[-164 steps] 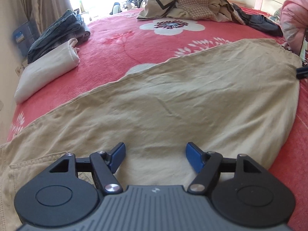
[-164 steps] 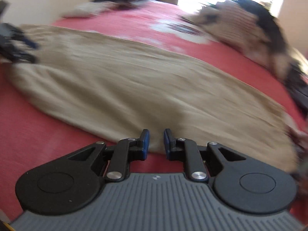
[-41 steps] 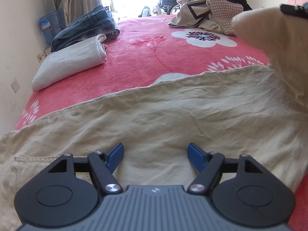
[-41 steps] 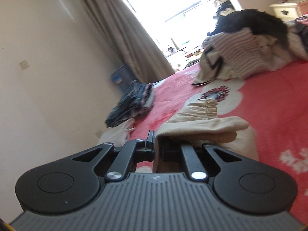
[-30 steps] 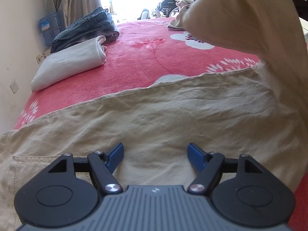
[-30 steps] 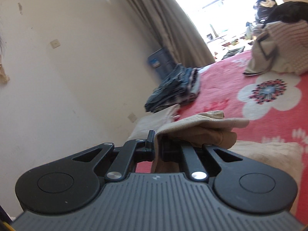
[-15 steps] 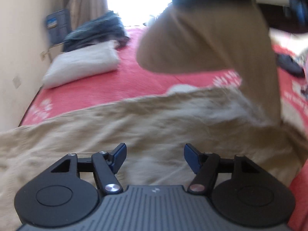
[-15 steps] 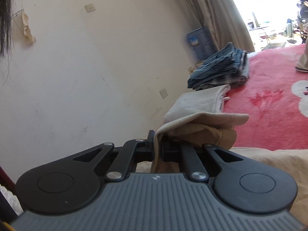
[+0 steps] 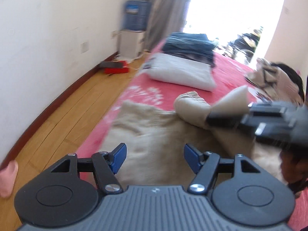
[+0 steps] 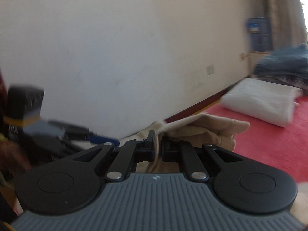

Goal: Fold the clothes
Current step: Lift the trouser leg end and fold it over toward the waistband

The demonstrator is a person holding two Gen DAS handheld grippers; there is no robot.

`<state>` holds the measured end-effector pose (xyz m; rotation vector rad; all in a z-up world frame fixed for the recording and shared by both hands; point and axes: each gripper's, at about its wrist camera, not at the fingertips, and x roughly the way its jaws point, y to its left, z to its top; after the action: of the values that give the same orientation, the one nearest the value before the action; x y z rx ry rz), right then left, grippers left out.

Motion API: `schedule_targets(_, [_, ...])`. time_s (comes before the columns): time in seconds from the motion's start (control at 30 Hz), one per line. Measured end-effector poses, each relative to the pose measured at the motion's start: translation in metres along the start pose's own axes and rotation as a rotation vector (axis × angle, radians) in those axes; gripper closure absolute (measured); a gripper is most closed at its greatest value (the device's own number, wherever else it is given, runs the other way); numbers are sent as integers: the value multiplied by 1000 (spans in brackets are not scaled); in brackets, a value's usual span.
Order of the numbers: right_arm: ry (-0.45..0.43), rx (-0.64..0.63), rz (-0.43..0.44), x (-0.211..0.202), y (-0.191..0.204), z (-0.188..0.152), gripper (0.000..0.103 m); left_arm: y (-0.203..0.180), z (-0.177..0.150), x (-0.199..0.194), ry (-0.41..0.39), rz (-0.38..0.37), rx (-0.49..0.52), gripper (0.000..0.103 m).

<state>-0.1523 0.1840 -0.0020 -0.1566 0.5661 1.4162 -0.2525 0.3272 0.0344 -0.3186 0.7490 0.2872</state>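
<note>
Since 5.5 s ago my right claw [image 10: 157, 150], clenched on one end of the beige trousers [image 9: 154, 134], has swung it across toward the bed's wall-side edge, where the other end lies before my released left claw [image 9: 155, 158].

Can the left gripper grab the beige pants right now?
Probably yes. The left gripper has its jaws open just above the beige pants, with nothing between them.
</note>
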Motion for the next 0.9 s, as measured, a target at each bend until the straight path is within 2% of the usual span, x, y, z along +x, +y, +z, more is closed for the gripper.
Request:
schedule_targets(0.07, [71,-131,15,26,23,-7,98,19,-3,-3,10,-16,-81,36])
schedule_targets(0.13, [145,-229,14,48,41,-19,95,39,-5,-4,20,-64,-182,36])
schedule_targets(0.2, [175,-296,7,58,53,-29,92,56,-9,-5,26,-122,-280,35])
schedule_targets(0.27, [183,-321,14,60,59,-35,85,65,-12,-2,25,-182,-346,35])
schedule_targets(0.33, [184,-326,44,58,64,-37,68,73,-14,1,18,-235,-399,33])
schedule_targets(0.43, [170,-391,56,55,76,-37,58,81,-18,6,21,-320,-467,32])
schedule_targets(0.57, [153,-482,61,59,86,-35,48,83,-22,10,7,-358,-491,29])
schedule_targets(0.7, [147,-495,65,59,91,-33,38,81,-24,21,19,-318,-456,27])
schedule_targets(0.83, [144,-496,63,58,94,-30,37,80,-24,30,12,-284,-456,28])
schedule_targets(0.9, [148,-456,68,58,77,-22,37,79,-23,32,-3,-278,-461,29])
